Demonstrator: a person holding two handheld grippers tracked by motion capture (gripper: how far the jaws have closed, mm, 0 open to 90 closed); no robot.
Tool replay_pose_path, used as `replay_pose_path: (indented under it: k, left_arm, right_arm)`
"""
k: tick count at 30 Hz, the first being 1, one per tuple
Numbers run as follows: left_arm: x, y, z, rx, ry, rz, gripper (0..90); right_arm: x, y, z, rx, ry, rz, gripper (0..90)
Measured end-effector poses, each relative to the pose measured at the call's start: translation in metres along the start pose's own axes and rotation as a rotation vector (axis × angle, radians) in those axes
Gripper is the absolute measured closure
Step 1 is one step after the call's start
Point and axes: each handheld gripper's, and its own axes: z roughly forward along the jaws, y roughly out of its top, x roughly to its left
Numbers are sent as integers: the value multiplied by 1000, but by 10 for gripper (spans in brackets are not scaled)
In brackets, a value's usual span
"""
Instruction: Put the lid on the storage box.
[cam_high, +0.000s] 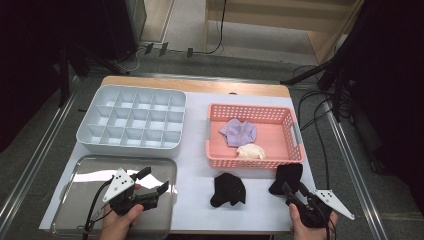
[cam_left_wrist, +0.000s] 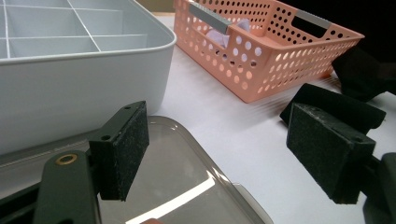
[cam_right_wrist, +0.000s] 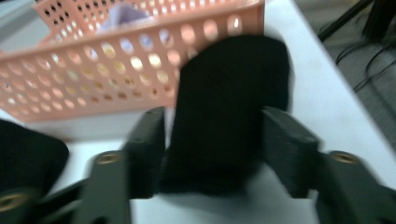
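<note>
A black sock (cam_high: 286, 176) (cam_right_wrist: 229, 102) lies on the white table just in front of the pink basket (cam_high: 250, 162). My right gripper (cam_high: 294, 189) (cam_right_wrist: 212, 140) is open, and the sock's near end lies between its jaws. A second black sock (cam_high: 227, 189) (cam_right_wrist: 28, 154) lies bunched near the table's middle front. My left gripper (cam_high: 154, 179) (cam_left_wrist: 219, 154) is open with nothing between its pads, and hangs over the right part of a clear shiny tray (cam_high: 80, 200) (cam_left_wrist: 187, 186). The basket holds a lilac cloth (cam_high: 239, 131) and a cream one (cam_high: 251, 151).
A grey box (cam_high: 100, 142) (cam_left_wrist: 70, 79) divided into several compartments stands at the back left, close behind the clear tray. The table's front edge runs right by both hands. Cables and stand legs lie on the floor to the right.
</note>
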Motion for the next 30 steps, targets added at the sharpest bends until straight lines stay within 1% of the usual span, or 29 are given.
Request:
replay_pose_path:
  k: [1,2,3,5,8,9,10,12,15,18,21,22,23,25,26,27,28,30]
  left_arm:
    - [0,0,0,0,-1,0,226]
    - [-1,0,0,2,-3,0,226]
    - [-1,-1,1,2,-3,-2,226]
    - [-3,-1,2,6,-8,2,226]
    - [-7,-2,4,11,-11,11,226]
    - [-8,-2,5,12,-13,10,226]
    - [-9,-2,5,14,-15,16,226]
    - [-11,-3,6,12,-18,13,226]
    - [-11,-3,6,12,-19,14,227]
    - [-13,-3,7,12,-21,13,227]
    - [-16,-4,8,14,-12,26,227]
    - [-18,-4,9,14,-20,24,227]
    - [-19,-5,10,14,-22,26,227]
    - [-20,-4,11,12,-31,25,227]
    - [-21,-4,11,12,-33,24,227]
    - [-21,-4,12,10,-35,22,228]
    - [-21,-4,12,10,-38,21,228]
    - [-21,-3,14,17,-37,22,228]
  right_arm:
    - [4,2,-3,-18,-21,-17,369]
    - [8,5,-7,-37,-25,-29,374]
    - [14,7,-11,-57,-5,-37,389]
    - [23,9,-14,-67,29,-43,412]
    - [43,4,-11,-38,124,-26,427]
    - [54,1,-8,-19,150,-28,428]
    - [61,-1,-7,-7,160,-39,429]
    - [79,-7,-2,19,195,-82,420]
    - [97,-12,6,43,235,-101,412]
    - [111,-18,14,78,275,-108,404]
    - [123,-24,22,113,289,-144,407]
    - [127,-26,24,124,291,-158,420]
    - [131,-28,26,131,280,-183,440]
    - [135,-31,29,143,254,-229,515]
    - [136,-32,30,149,243,-251,561]
    - [135,-33,32,155,234,-262,621]
    - [133,-34,33,167,241,-265,683]
    - [127,-33,35,180,268,-232,773]
